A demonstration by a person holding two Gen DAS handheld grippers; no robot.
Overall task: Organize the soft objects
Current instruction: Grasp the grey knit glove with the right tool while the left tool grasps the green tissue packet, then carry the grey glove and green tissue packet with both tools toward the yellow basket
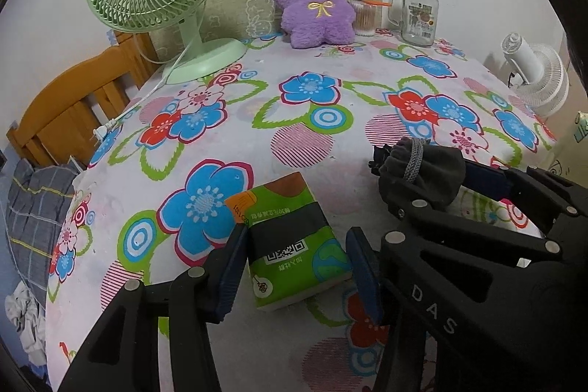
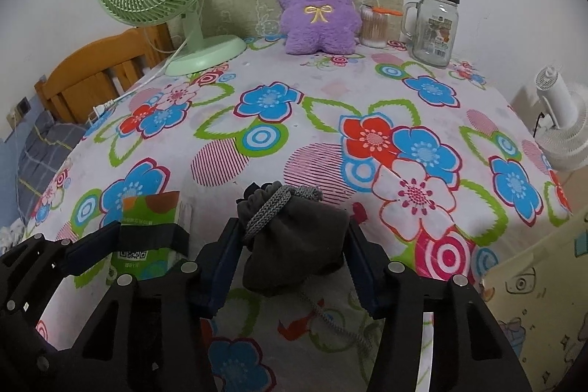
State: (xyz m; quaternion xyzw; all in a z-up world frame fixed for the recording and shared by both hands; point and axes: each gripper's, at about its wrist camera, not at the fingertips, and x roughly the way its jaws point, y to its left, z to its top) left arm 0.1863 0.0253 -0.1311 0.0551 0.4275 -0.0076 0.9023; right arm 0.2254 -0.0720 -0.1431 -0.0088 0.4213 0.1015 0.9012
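The left gripper (image 1: 294, 267) reaches in low from six o'clock, its fingers straddling the tissue pack (image 1: 290, 241) on the tablecloth (image 1: 294, 120) (only the left pad touches; not clenched). The right gripper (image 2: 292, 259), level beside it at three o'clock, clasps the grey pouch (image 2: 297, 245). The purple plush (image 2: 318, 6) sits at twelve o'clock.
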